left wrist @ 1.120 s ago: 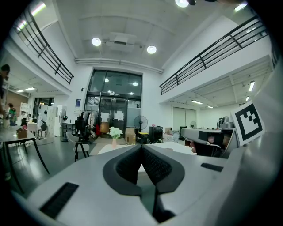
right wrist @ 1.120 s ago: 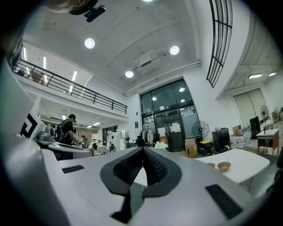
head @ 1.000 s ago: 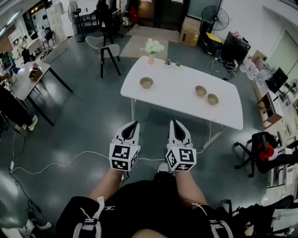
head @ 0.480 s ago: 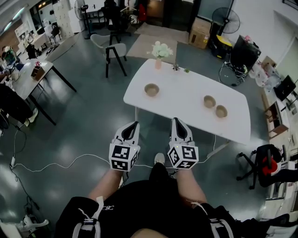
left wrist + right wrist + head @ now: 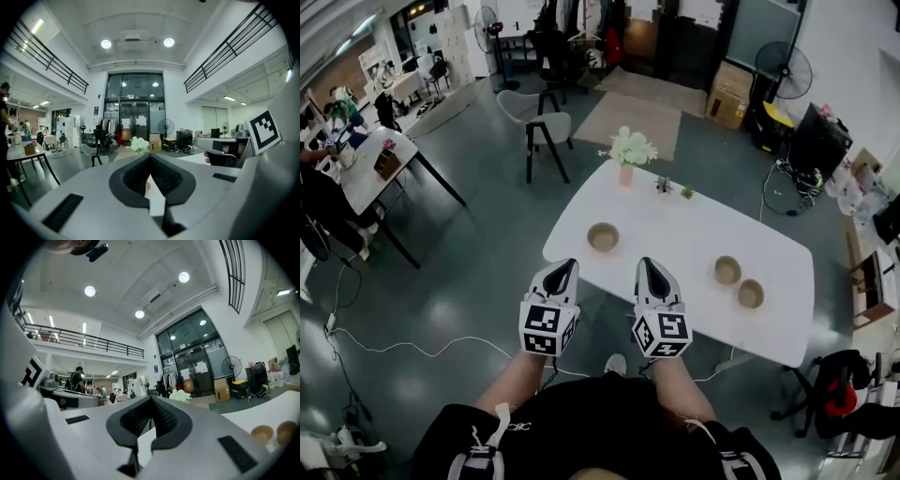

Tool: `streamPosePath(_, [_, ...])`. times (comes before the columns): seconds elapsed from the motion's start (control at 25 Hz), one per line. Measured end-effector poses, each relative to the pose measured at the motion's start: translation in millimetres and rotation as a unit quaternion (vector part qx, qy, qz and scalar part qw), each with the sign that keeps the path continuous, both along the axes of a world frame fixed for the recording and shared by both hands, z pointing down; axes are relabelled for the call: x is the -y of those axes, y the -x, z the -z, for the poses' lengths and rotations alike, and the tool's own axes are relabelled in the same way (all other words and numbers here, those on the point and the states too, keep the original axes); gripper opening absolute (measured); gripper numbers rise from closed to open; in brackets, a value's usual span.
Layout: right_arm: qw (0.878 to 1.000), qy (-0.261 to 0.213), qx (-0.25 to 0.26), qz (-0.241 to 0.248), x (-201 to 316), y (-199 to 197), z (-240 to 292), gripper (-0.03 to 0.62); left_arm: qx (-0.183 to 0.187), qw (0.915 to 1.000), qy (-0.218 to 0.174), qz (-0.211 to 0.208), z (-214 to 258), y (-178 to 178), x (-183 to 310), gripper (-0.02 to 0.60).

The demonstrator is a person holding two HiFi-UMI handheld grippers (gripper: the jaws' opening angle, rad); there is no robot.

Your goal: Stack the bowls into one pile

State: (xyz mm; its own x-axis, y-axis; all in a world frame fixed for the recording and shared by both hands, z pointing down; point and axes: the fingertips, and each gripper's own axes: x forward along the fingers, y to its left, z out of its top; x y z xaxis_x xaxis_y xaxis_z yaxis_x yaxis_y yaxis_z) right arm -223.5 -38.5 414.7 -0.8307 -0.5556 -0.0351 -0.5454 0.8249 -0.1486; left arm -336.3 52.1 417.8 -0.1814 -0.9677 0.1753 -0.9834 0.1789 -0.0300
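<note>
Bowls are sitting unstacked on the white table (image 5: 675, 234). The first bowl (image 5: 603, 237) is lying just ahead of the jaw tips, between the left gripper (image 5: 565, 267) and the right gripper (image 5: 646, 265). The second bowl (image 5: 727, 270) and third bowl (image 5: 751, 293) are sitting side by side, further right. Both grippers are hovering at the near edge (jaws pressed together, gripping nothing).
</note>
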Motion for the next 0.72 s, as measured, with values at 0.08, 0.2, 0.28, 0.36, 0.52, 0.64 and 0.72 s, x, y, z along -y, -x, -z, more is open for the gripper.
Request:
streamPosePath(0.08, [1.000, 0.000, -0.004, 0.016, 28, 12, -2, 0.014, -0.002, 1.0000, 0.005, 0.004, -1, 5, 33, 0.012])
streamPosePath(0.2, [0.999, 0.006, -0.001, 0.036, 66, 25, 1, 0.014, -0.005, 0.9998, 0.013, 0.014, 3, 11, 76, 0.012])
streamPosePath(0.28, [0.999, 0.012, 0.003, 0.046, 90, 31, -1, 0.014, -0.005, 0.9997, 0.017, 0.019, 4, 13, 100, 0.012])
streamPosePath(0.36, [0.998, 0.020, 0.004, 0.054, 112, 37, -6, 0.014, -0.002, 0.9995, 0.024, 0.023, 2, 15, 120, 0.012])
streamPosePath(0.52, [0.998, 0.033, 0.006, 0.060, 148, 50, -15, 0.014, 0.003, 0.9989, 0.035, 0.032, -5, 26, 150, 0.012])
streamPosePath(0.64, [0.997, 0.034, 0.002, 0.065, 165, 65, -20, 0.014, 0.003, 0.9986, 0.034, 0.041, -7, 40, 161, 0.012])
streamPosePath(0.72, [0.997, 0.033, -0.003, 0.069, 171, 75, -20, 0.014, 0.000, 0.9983, 0.034, 0.047, -7, 49, 163, 0.012])
